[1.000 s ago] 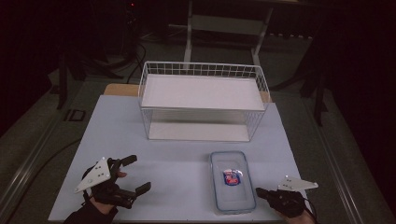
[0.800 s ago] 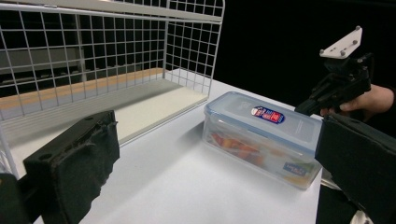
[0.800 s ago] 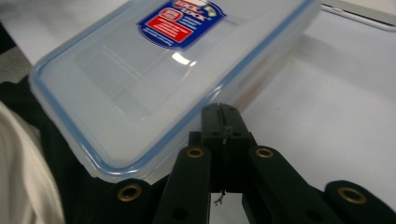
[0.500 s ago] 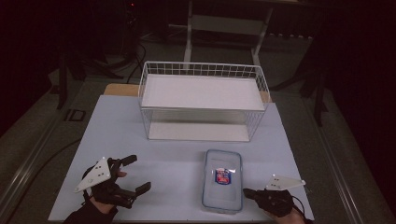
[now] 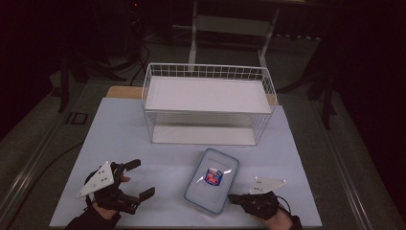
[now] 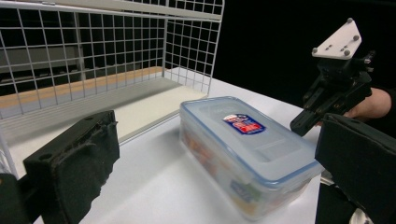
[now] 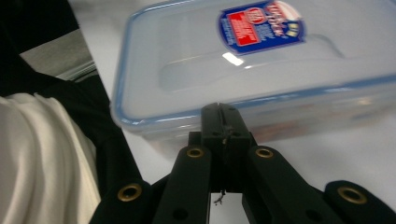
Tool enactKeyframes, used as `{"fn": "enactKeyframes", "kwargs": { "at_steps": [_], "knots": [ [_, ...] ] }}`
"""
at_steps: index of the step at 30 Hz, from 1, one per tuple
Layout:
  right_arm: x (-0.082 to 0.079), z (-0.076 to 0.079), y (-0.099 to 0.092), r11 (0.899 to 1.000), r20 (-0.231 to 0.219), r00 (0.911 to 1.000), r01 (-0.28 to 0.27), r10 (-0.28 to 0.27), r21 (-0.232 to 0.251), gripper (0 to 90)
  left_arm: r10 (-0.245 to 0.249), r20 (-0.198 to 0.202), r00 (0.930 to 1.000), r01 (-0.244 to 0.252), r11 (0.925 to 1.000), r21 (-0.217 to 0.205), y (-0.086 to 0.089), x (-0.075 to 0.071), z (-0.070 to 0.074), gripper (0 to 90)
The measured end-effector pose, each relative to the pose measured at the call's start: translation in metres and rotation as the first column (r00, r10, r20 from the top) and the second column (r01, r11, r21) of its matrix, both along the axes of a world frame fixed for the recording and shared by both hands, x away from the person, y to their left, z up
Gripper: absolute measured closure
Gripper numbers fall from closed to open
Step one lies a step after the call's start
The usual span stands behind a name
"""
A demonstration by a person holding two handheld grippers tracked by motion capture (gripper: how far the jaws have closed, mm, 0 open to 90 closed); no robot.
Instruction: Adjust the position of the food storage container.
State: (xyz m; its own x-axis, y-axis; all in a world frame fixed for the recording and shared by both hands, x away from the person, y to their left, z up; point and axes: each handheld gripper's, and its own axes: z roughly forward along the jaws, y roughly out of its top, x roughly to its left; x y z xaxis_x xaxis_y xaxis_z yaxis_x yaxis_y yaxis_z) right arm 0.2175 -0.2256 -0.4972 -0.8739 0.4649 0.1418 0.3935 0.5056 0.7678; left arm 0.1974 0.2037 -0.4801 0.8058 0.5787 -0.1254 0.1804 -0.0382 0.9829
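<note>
closed jaws meet a lidded box on a pale worktop

high view: the clear lidded box (image 5: 212,186) lies askew in front of the wire basket (image 5: 207,103); right gripper (image 5: 233,197) at its near corner, left gripper (image 5: 136,178) well apart, jaws spread wide and holding nothing. left gripper view: box between basket and right gripper (image 6: 303,125). right gripper view: jaws pressed together, tips at the box (image 7: 261,70) wall, gripping nothing.
</note>
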Motion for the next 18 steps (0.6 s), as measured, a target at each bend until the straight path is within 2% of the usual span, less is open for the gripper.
{"fn": "enactKeyframes", "kwargs": {
  "at_steps": [3,7,8,11,15,16,18],
  "knots": [
    [0.001,-0.001,0.013,0.999,-0.01,0.9994,-0.033,0.033,0.003,90.0,-0.001,-0.002,1.0,0.001,1.0,-0.001,0.0,0.0,0.0,0.0],
    [0.002,-0.001,0.016,0.999,-0.016,0.9991,-0.039,0.039,0.009,90.0,0.001,0.0,1.0,-0.001,1.0,-0.001,0.001,0.0,0.0,0.0],
    [0.001,-0.004,0.015,0.999,-0.012,0.999,-0.043,0.042,-0.014,90.0,0.004,0.002,1.0,-0.004,1.0,0.0,0.002,0.0,0.0,0.0],
    [0.002,-0.009,0.012,0.999,-0.023,0.9994,-0.027,0.026,-0.032,90.0,0.006,0.0,1.0,-0.006,1.0,-0.001,0.002,0.0,0.0,0.0],
    [0.004,-0.011,0.014,0.999,-0.029,0.999,-0.033,0.033,-0.021,90.0,0.003,0.001,1.0,-0.003,1.0,0.003,0.001,0.0,0.0,0.0],
    [0.004,-0.014,0.019,0.997,-0.026,0.9988,-0.042,0.041,-0.058,90.0,0.002,0.002,1.0,-0.002,1.0,0.001,0.001,0.0,0.0,0.0],
    [0.003,-0.016,0.022,0.996,-0.04,0.9976,-0.058,0.056,-0.06,90.0,0.004,0.004,1.0,-0.004,1.0,0.004,0.001,0.0,0.0,0.0]
  ]
}}
